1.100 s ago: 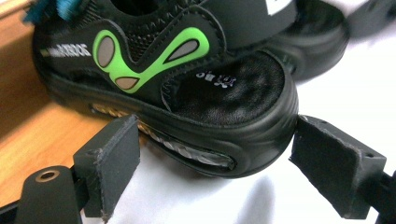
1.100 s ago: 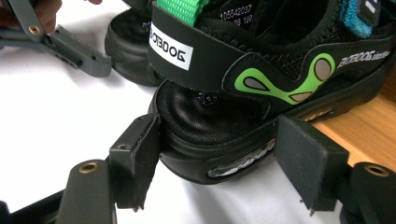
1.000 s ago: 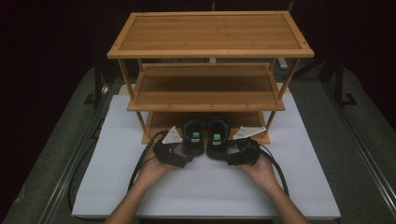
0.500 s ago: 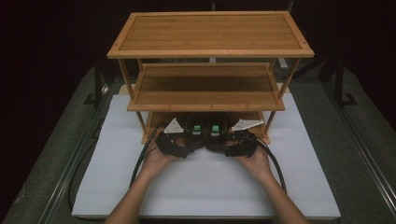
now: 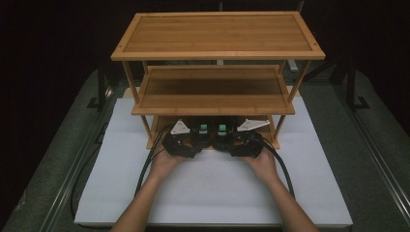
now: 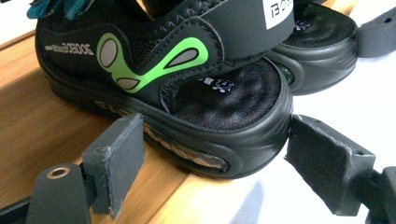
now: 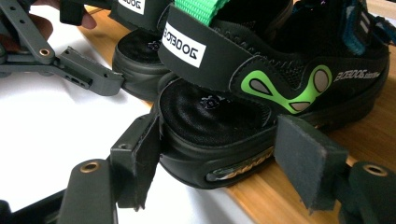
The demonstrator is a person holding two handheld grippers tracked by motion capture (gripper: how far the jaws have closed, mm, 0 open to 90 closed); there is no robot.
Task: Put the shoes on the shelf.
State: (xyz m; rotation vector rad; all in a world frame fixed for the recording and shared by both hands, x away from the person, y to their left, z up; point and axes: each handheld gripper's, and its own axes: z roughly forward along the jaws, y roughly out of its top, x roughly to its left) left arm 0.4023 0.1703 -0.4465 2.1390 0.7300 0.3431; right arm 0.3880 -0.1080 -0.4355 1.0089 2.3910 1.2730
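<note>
White mat under rack [image 5: 212, 104]: both forearms reach fwd; left gripper [image 6: 210, 163] & right gripper [image 7: 219, 161] spread wide around shoe heels [image 6: 224, 112].

Tabletop [image 5: 58, 159] bearing a white mat [image 5: 212, 193]; on it, a bamboo shelf rack [image 5: 217, 34] whose bottom shelf holds two black shoes [image 6: 187, 88].

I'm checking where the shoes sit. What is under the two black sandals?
Both sandals rest on the rack's bottom bamboo shelf, heels overhanging the white mat. Their soles hide the shelf beneath.
</note>
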